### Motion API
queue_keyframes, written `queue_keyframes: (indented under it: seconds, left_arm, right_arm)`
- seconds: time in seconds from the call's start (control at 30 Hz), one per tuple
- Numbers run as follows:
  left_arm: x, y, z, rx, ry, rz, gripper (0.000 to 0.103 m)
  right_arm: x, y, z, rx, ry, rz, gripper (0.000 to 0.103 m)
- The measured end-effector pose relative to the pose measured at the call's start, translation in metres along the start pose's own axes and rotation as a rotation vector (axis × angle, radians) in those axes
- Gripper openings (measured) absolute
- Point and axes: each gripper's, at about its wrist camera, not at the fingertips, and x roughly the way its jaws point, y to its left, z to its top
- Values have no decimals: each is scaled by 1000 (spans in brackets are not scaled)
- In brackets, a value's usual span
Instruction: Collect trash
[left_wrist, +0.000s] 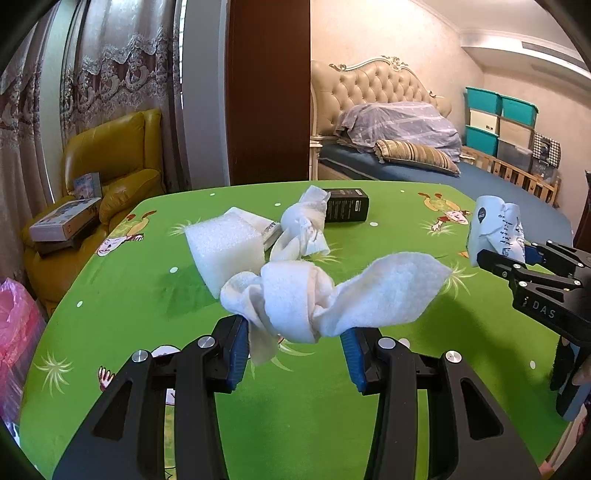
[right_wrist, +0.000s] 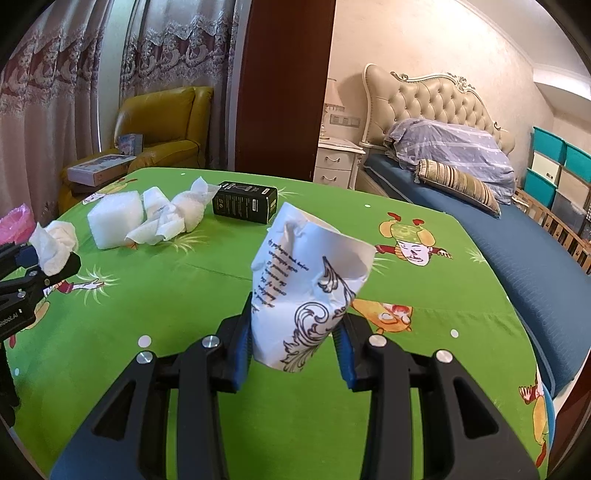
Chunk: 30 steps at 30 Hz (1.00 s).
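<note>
My left gripper (left_wrist: 293, 338) is shut on a crumpled white tissue (left_wrist: 332, 295), held above the green tablecloth (left_wrist: 129, 295). The same tissue (right_wrist: 55, 245) and left gripper (right_wrist: 55, 264) show at the left edge of the right wrist view. My right gripper (right_wrist: 293, 332) is shut on a crushed white paper cup (right_wrist: 306, 291) with dark print; that cup (left_wrist: 495, 230) and right gripper (left_wrist: 506, 260) appear at the right of the left wrist view. On the table lie a white foam block (left_wrist: 225, 247), another crumpled tissue (left_wrist: 303, 229) and a black box (left_wrist: 347, 205).
A pink plastic bag (left_wrist: 18, 325) hangs off the table's left side. A yellow armchair (left_wrist: 107, 162) with boxes stands behind at the left. A bed (right_wrist: 498, 221) runs along the table's right side, and a brown door panel (left_wrist: 267, 92) stands beyond the far edge.
</note>
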Motion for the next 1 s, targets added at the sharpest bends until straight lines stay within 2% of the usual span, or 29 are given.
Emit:
queue_keyframes:
  seconds: [0.13,0.3,0.57,0.73,1.0]
  left_arm:
    - [-2,2,0,-10,-7,-6,41]
    - [-7,12,1,-55,-25,-33,41]
    - [-23,18,-3,-32,-47,2,41]
    - [-35,26,-4,-22,-72,19,42]
    - [-50,59,-8,-44,-83,55,41]
  right_arm:
    - [3,7,1,-30,13,-14,37]
    - [0,12,0,-12,16,33,37]
    - [-16,44,-3,-11,26,158,37]
    - [-28,68,-5,-69,30,184,37]
    - [-43,95,5,-109,21,239,37]
